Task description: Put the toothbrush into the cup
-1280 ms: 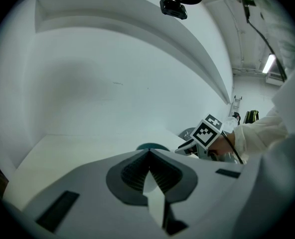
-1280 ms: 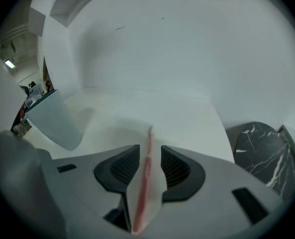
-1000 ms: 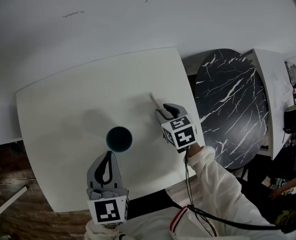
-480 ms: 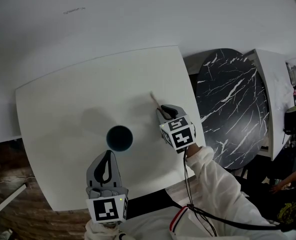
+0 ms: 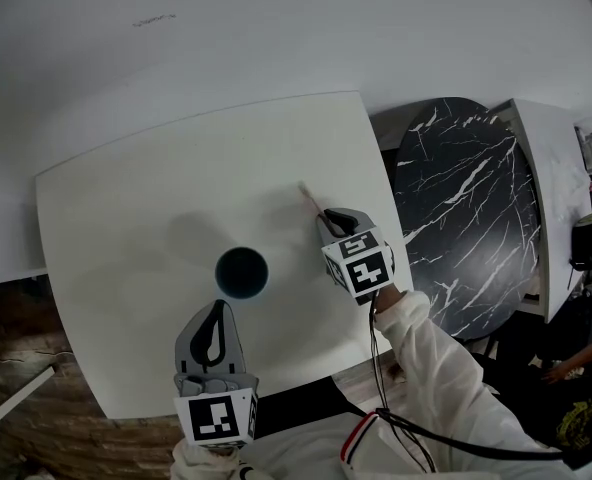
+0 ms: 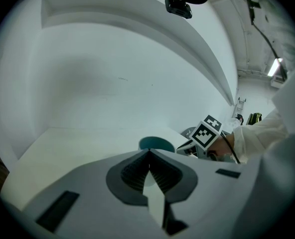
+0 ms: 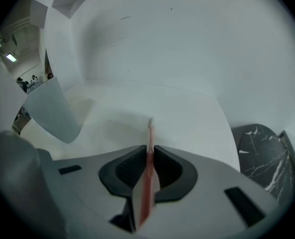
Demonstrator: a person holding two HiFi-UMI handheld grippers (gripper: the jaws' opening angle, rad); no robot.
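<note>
A dark teal cup stands upright near the middle of the white table. It also shows in the left gripper view as the cup just beyond the jaws. A thin pink toothbrush lies on the table to the cup's right, its head pointing away. My right gripper points steeply down over its handle. Its jaws have just been closing, and the pads now press on the toothbrush, which runs straight out between them. My left gripper hovers in front of the cup, shut and holding nothing.
A round black marble-patterned table stands to the right of the white table. A white wall rises behind the table. A white sleeve and a cable trail from the right gripper. Dark floor shows at lower left.
The right gripper's jaws have narrowed onto the toothbrush handle. Both hands and the cup have kept their places.
</note>
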